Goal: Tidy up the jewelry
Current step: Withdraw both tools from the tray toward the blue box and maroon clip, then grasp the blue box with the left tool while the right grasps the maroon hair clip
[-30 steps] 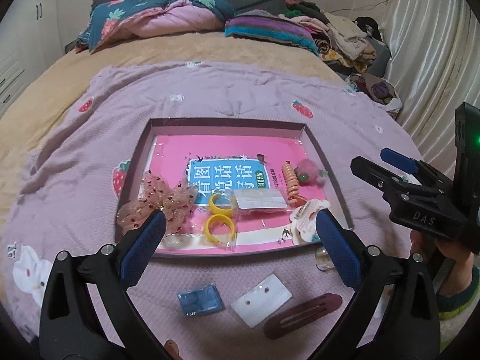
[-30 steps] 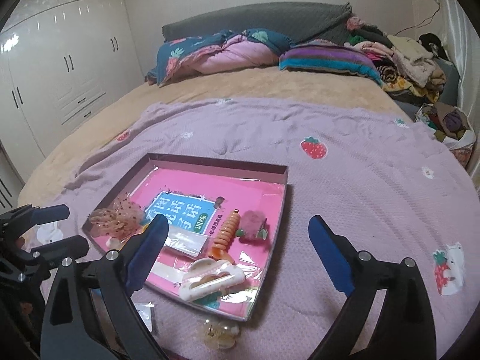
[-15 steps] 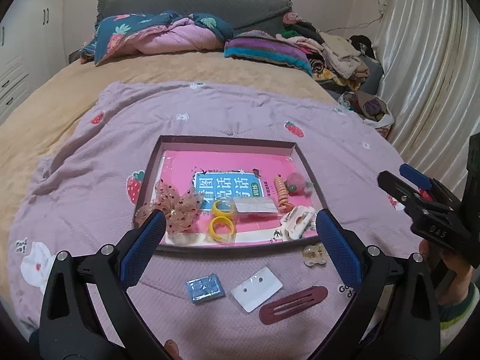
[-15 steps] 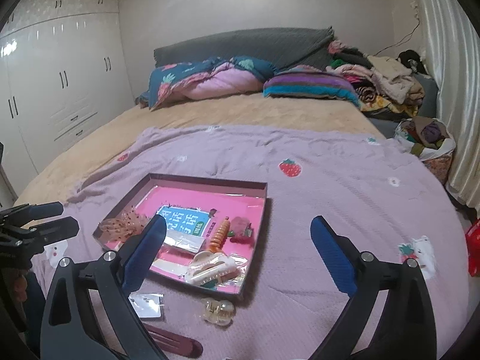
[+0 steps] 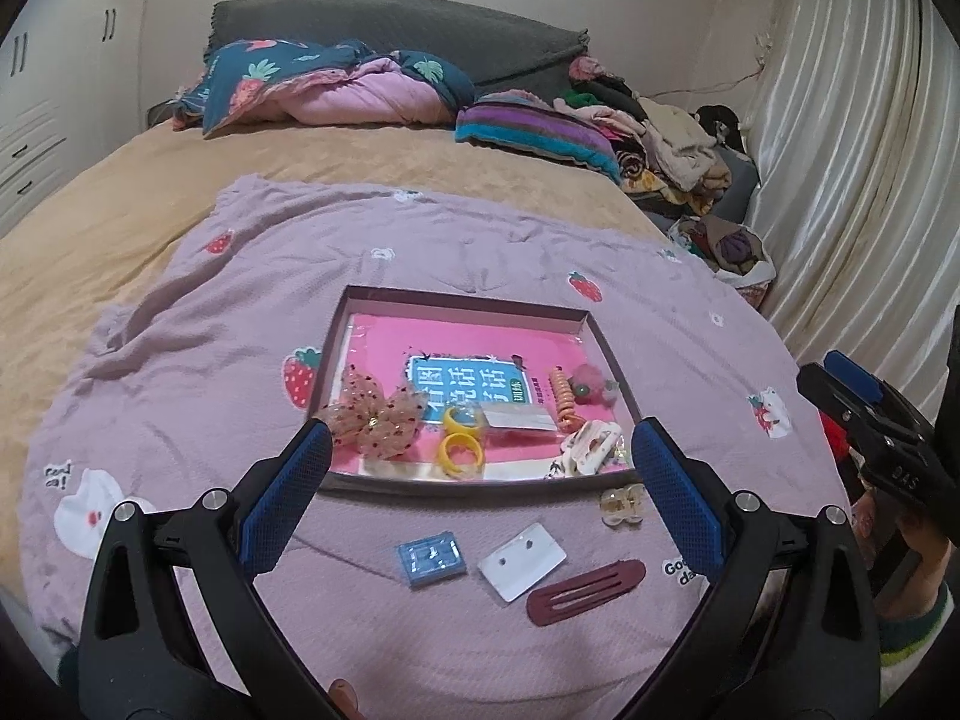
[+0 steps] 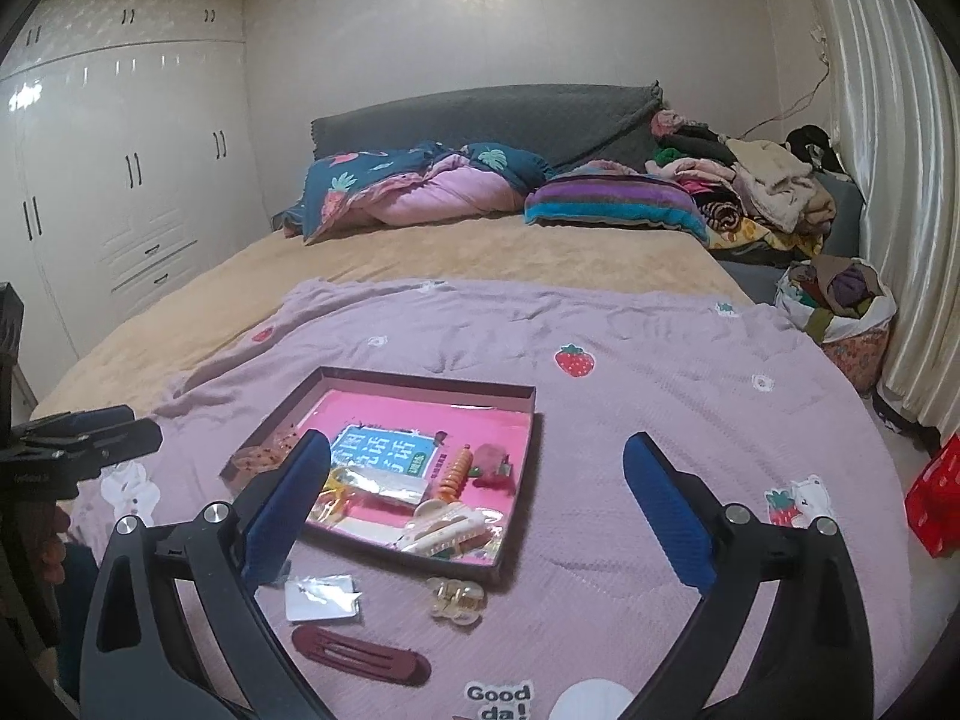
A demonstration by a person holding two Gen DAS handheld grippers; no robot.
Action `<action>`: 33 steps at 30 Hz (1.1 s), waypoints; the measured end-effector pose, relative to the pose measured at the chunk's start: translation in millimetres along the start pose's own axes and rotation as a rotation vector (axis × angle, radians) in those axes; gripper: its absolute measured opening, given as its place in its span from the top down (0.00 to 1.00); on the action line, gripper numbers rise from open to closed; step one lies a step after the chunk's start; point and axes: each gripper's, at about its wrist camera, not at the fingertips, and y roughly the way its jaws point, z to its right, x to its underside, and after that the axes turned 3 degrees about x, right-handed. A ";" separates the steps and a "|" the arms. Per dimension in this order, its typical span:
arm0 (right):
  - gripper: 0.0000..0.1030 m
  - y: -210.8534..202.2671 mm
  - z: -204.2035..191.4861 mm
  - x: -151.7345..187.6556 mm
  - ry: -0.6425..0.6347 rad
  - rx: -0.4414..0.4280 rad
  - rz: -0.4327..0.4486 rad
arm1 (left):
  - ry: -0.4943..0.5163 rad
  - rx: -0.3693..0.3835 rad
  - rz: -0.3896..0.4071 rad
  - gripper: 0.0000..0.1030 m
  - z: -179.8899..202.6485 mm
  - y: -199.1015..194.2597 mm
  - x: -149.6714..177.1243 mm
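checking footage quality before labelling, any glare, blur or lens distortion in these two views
Left wrist view: strong fisheye bending, dark corners; glare on the plastic film lining the tray; sharp enough to show the maroon hair clip. Right wrist view: same barrel bend in the curtain; ceiling light reflects off the glossy wardrobe; the film glints again, and small items in the tray look soft.

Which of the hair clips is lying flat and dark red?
The long maroon snap clip, outside the tray on the blanket; the clear claw clip and white claw clip are pale.
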 end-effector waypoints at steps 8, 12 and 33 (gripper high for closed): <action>0.05 -11.1 -17.4 15.8 -0.026 -0.012 -0.022 | -0.017 -0.010 -0.015 0.09 -18.3 -7.9 14.3; 0.05 -12.2 -24.3 26.3 -0.035 -0.015 -0.042 | -0.022 -0.019 -0.028 0.09 -26.9 -9.2 23.2; 0.05 3.0 -43.7 98.2 -0.058 -0.029 -0.202 | 0.033 -0.014 -0.132 0.09 -29.9 5.7 72.3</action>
